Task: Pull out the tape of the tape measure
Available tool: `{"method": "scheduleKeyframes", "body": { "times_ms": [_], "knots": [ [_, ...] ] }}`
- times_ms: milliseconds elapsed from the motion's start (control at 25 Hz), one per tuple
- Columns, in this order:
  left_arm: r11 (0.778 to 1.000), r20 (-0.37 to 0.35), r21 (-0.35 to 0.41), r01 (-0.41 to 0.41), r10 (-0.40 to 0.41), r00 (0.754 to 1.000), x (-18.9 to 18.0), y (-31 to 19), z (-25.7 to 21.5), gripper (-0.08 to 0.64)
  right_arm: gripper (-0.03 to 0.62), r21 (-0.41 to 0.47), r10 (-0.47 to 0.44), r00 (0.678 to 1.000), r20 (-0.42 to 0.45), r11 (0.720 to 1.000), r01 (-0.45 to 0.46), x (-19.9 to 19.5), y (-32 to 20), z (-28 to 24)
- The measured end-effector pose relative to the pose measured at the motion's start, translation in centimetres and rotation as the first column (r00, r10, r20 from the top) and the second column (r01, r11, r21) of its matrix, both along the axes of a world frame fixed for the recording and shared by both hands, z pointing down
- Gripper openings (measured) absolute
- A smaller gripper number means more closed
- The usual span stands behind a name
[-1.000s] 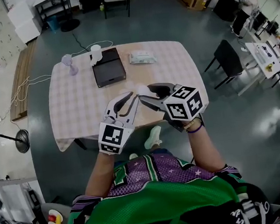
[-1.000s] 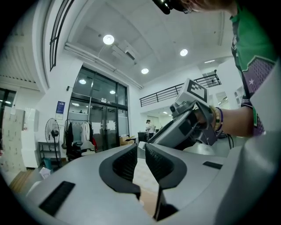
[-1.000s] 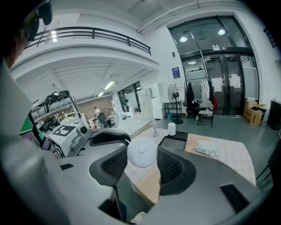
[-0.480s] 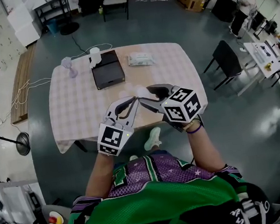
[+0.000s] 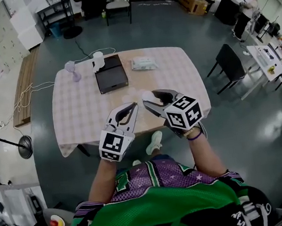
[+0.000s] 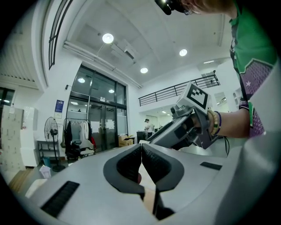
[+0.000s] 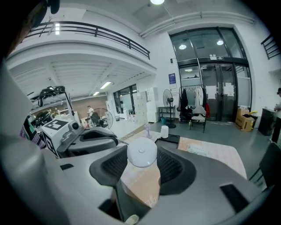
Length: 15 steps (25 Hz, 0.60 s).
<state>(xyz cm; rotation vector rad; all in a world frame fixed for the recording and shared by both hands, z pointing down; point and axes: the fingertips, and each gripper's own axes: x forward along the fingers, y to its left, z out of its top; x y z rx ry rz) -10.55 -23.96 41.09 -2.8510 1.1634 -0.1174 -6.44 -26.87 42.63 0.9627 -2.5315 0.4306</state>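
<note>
A round white tape measure [image 7: 142, 152] sits clamped between the pads of my right gripper [image 7: 141, 169], held up over the table's near edge. From the head view it is a pale disc [image 5: 145, 95] at the tips of the right gripper [image 5: 152, 98]. My left gripper [image 5: 132, 107] hangs just to its left, a small gap away, with its jaws pressed together [image 6: 141, 151]. A small reddish bit [image 6: 138, 178] shows low between its pads, apparently the tape's end. A thin line seems to run from the left gripper [image 7: 94, 140] toward the tape measure.
The checked table [image 5: 80, 112] carries a black box [image 5: 110, 73], a white cup [image 5: 99, 61], a small purple fan [image 5: 71, 68] and a white packet [image 5: 143, 63] at its far side. A black chair [image 5: 228, 59] stands to the right.
The left jaws have closed next to the tape measure. The left gripper has then drawn a little to the left, away from the right gripper. The right grip has not changed.
</note>
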Motion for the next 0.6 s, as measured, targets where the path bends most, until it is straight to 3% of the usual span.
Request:
{"method": "scheduleKeyframes", "body": {
  "times_ms": [240,600],
  "knots": [
    [0.998,-0.024,-0.022,0.066,-0.067,0.997,-3.0,-0.1,-0.5,0.025,0.218,0.014,0.054,0.999,0.004,0.998,-0.054,0.8,-1.0,-0.2],
    [0.995,-0.015,0.001,0.098,-0.098,0.995,-3.6,0.4,-1.0,0.025,0.218,0.010,0.087,0.996,0.021,0.996,-0.087,1.3,-1.8,-0.4]
  ]
}}
